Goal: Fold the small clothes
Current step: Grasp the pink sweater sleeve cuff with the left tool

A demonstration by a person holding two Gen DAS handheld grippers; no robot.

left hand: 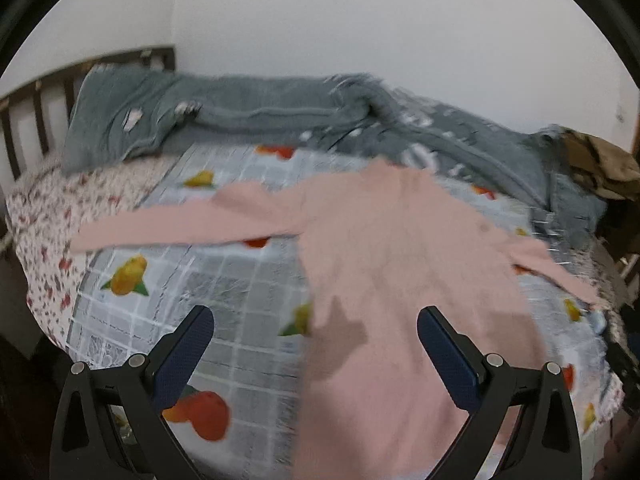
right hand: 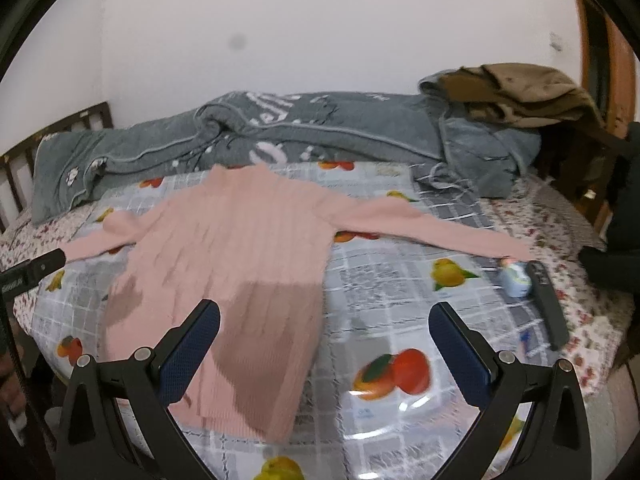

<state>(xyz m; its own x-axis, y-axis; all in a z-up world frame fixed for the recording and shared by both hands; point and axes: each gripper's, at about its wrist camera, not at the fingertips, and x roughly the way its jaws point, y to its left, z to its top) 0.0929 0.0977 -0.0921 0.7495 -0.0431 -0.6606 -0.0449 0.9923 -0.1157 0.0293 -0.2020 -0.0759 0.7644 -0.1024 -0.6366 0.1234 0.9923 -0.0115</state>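
Fingers (left hand: 198, 332) of both grippers, blue-padded, spread apart above ribbed pink sweater (right hand: 240, 248); sleeves outstretched on glossy fruit-print cover (right hand: 380, 292).

Pink sweater (right hand: 240, 248) laid flat on fruit-print sheet (right hand: 400, 292), sleeves spread. Right gripper (right hand: 324, 320) held above hem, jaws wide apart. Grey blanket (right hand: 304, 136) bunched behind; remote (right hand: 548, 304) at right.

Even, soft indoor light, moderately bright. Left wrist view smeared by motion blur. Gripper shadows fall dark on the pink sweater (right hand: 240, 248). Glare patch on the glossy fruit-print sheet (right hand: 384, 404). Strong fisheye curvature, black vignette at corners. Dark smudge on the wall (right hand: 239, 42).
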